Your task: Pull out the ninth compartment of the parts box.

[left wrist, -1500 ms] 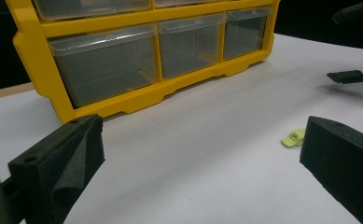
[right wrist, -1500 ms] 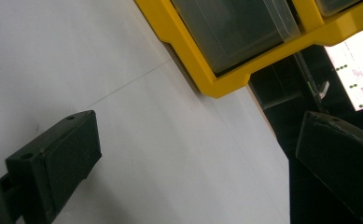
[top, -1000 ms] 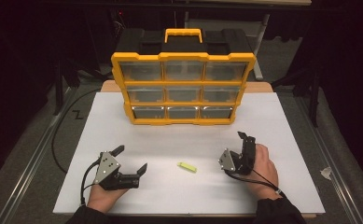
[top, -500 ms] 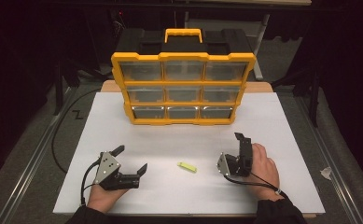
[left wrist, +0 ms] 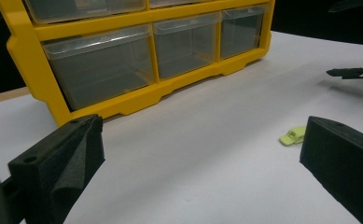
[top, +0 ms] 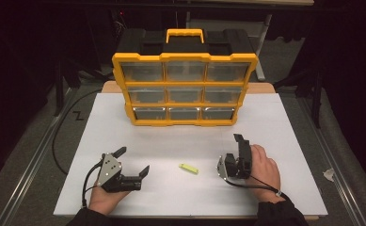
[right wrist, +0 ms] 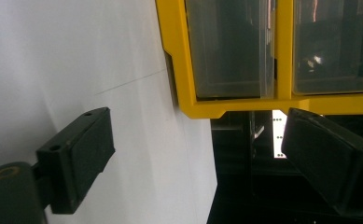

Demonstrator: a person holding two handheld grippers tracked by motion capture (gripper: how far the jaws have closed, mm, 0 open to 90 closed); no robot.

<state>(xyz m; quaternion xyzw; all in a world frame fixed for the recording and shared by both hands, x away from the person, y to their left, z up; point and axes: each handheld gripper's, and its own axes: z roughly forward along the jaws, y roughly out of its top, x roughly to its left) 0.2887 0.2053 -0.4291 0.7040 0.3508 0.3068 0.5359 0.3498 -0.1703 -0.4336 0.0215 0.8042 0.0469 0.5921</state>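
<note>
A yellow organiser (top: 184, 89) with clear drawers stands at the back of the white board (top: 284, 122). A small yellow-green piece (top: 188, 168) lies on the board between my two grippers. My left gripper (top: 132, 161) rests at the front left, open, jaws aimed toward the piece (left wrist: 293, 135), which lies ahead just inside its right jaw. The right gripper (top: 241, 147), rolled on its side at the front right, points at the organiser (right wrist: 235, 105). It is open and its jaws have just been closing a little with nothing between them.
A black cable (top: 58, 141) loops off the board's left edge. Metal rails run along both sides of the table. A scrap of paper (top: 329, 174) lies on the floor at the right. Bare board stretches between the organiser and the grippers.
The right gripper has shifted slightly left and toward the front edge. The left gripper and the yellow-green piece have stayed where they were.
</note>
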